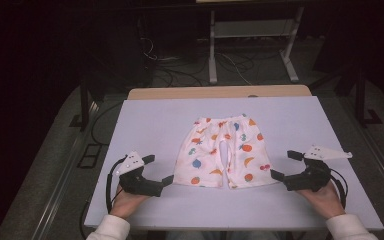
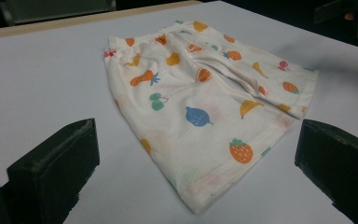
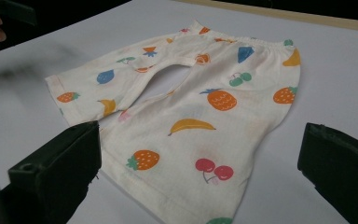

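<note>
1. Sleeve cuffs and both hands sit at the bottom edge of the high view; each hand carries one tool, angled inward toward frame centre. This looks like a ready stance, one tool per side of the garment.

2. Left tool [image 1: 158, 171]: lower left of the high view, jaws spread fully, nothing between them. In the left gripper view both black jaws rise from the bottom corners with the hem of one leg lying in the gap ahead, not touched.

3. Right tool [image 1: 283, 165]: lower right of the high view, jaws likewise wide apart and empty. In the right gripper view the jaw at lower left stands just beside the leg hem; contact cannot be confirmed.

4. Fruit-print shorts [image 1: 223, 151]: spread flat, centre of the white worktop [image 1: 145, 120], waistband toward the top of the frame, both leg hems toward the bottom. Legs splay slightly, leaving a gap at the crotch where the worktop shows through.

5. Reading of the layout: the garment is flat and centred so that each outer leg hem falls near one tool. Wide jaws suit sliding over thin cloth at an edge.

6. Judgement: no grasp has begun; a likely next step is pinching the two hem corners for a fold. Risk: a lower jaw pushing the fabric into a wrinkle instead of getting beneath it.

7. Grey three-cornered plates top both tools; cables trail back toward the wrists.
</note>
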`<state>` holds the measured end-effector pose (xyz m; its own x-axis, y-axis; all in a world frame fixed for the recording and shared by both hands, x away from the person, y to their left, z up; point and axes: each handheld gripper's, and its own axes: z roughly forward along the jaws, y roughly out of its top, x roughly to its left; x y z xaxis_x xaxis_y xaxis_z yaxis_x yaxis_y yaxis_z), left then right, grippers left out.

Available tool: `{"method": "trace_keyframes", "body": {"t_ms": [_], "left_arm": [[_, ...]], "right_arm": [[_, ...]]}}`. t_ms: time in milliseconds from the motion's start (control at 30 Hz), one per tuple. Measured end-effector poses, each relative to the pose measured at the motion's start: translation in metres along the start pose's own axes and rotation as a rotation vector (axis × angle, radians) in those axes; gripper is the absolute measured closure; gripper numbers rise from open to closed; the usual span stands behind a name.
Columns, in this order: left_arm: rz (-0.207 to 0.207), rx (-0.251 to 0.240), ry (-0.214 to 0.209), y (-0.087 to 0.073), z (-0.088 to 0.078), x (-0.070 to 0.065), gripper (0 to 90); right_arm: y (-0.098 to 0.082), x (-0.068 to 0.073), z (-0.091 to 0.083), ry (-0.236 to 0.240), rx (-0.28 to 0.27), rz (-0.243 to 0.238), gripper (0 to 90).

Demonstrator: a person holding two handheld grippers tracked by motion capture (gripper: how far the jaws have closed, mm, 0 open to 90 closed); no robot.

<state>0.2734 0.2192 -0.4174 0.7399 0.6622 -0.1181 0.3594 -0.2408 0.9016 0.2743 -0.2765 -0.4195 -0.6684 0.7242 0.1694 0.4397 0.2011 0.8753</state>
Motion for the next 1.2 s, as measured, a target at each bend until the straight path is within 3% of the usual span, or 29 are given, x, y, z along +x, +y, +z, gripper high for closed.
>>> {"method": "trace_keyframes", "body": {"t_ms": [1200], "left_arm": [[0.000,-0.009,0.008,0.0007,-0.0015,0.0001,0.0]], "right_arm": [[0.0013,0.0013,-0.0005,0.000,0.001,-0.010,0.0]]}}
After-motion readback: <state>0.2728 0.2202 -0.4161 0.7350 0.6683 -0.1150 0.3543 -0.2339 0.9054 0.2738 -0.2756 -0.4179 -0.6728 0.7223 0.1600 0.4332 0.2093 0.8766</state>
